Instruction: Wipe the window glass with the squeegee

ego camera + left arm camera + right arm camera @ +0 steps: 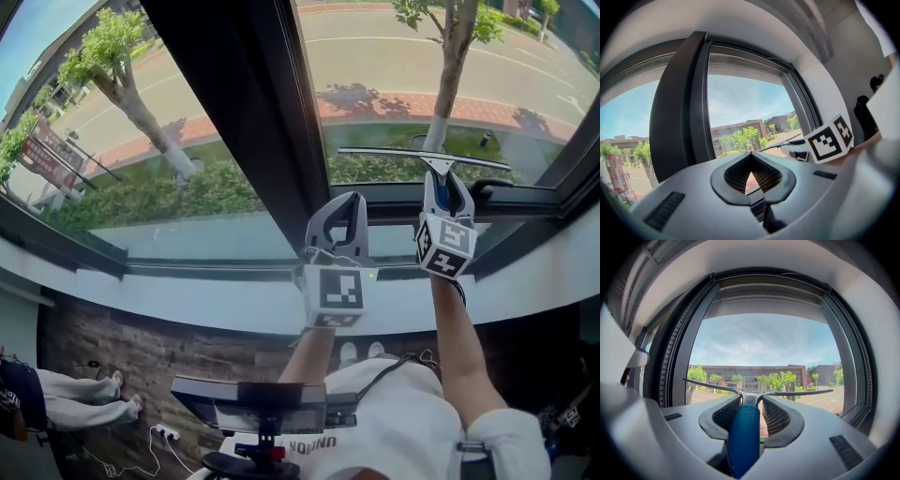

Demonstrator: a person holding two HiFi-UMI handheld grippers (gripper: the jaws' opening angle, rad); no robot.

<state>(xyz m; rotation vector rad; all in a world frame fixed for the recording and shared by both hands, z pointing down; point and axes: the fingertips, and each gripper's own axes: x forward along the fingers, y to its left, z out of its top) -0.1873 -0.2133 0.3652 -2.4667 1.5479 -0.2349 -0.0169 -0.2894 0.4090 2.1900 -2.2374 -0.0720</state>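
Right gripper view has the squeegee [743, 437] clamped by its blue handle between the jaws of the right tool [752, 405], its blade level before the lower window glass [764, 348]. The left tool [751, 159], jaws together on nothing, hangs just beside it, near the dark window frame [675, 117].

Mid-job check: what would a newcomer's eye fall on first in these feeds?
First, the squeegee, its blue handle clamped in the right gripper and its long blade stretched across the low part of the right window pane. Next, the left gripper, shut on nothing, held up beside the thick dark window post. Beyond the glass lies a sunny street with trees.
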